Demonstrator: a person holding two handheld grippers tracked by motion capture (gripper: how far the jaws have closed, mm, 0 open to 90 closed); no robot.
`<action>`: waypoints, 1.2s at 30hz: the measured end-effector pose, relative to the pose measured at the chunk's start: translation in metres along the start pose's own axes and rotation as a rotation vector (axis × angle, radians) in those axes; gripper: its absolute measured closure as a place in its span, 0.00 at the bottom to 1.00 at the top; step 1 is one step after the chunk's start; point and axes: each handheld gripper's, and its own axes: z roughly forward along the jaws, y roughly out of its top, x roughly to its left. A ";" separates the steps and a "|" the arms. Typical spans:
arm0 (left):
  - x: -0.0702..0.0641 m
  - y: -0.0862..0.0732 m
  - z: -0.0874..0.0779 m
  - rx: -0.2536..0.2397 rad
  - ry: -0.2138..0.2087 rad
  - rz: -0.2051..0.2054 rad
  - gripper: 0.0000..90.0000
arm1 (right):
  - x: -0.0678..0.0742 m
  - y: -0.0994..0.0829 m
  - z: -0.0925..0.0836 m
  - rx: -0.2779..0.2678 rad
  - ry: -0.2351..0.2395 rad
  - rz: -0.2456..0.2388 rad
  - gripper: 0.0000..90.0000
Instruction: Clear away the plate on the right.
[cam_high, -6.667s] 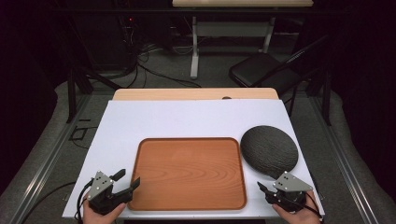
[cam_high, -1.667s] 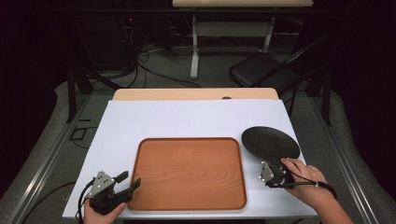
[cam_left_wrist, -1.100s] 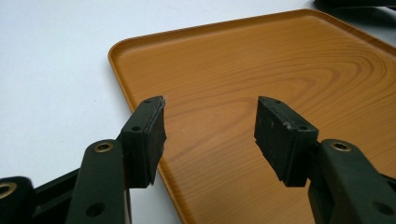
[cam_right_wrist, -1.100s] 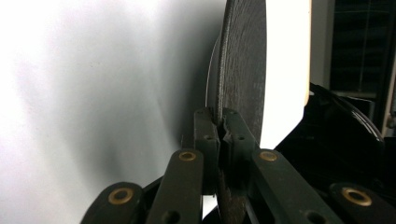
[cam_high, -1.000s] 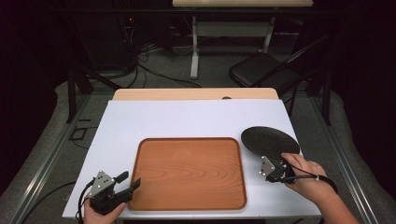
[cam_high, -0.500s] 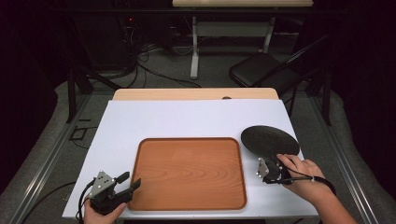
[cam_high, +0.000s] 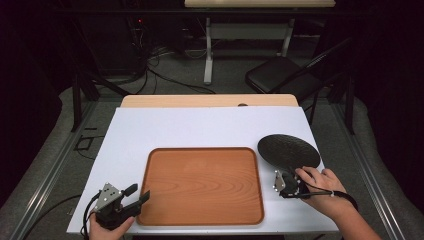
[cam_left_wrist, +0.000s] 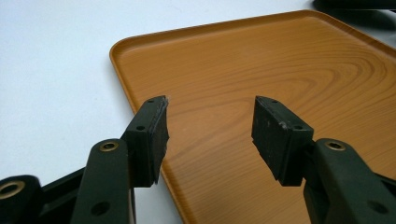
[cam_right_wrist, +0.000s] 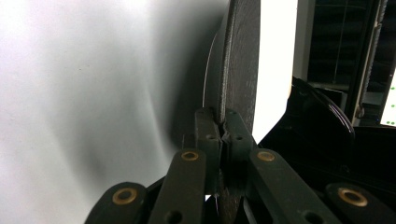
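While the person's left hand rests at the near left corner of the white tabletop (cam_high: 200, 127), the right gripper (cam_high: 284, 181) has the near rim of the dark round plate (cam_high: 288, 150) pinched between its fingers (cam_right_wrist: 207, 135), which press tight on either face of the rim in the right gripper view. That plate sits on the right side of the tabletop, just beside the right edge of the wooden tray (cam_high: 200, 185), and from above its far part looks lifted off the surface, though how far it tilts is hard to tell. The right hand (cam_high: 322, 186) comes in from the lower right, its gripper turned on its side so the plate stands edge-on before its camera. The left gripper (cam_high: 137, 195) lies low by the tray's near left corner, fingers (cam_left_wrist: 149, 137) spread wide with nothing between them, pointing across the tray's orange-brown wood grain (cam_left_wrist: 261, 70). Beyond the tabletop stand a pale wooden bench top (cam_high: 210, 101) and a folding chair (cam_high: 280, 75) on the grey floor.
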 end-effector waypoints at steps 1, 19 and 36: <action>0.000 0.000 0.000 0.000 -0.004 -0.002 0.51 | 0.000 0.000 0.000 -0.009 -0.003 0.002 0.97; 0.001 0.000 0.000 -0.003 -0.001 -0.015 0.51 | -0.014 0.010 -0.026 -0.022 -0.042 -0.033 0.96; 0.002 0.000 -0.002 -0.004 0.001 -0.014 0.51 | -0.021 0.045 -0.058 -0.085 -0.063 -0.096 0.94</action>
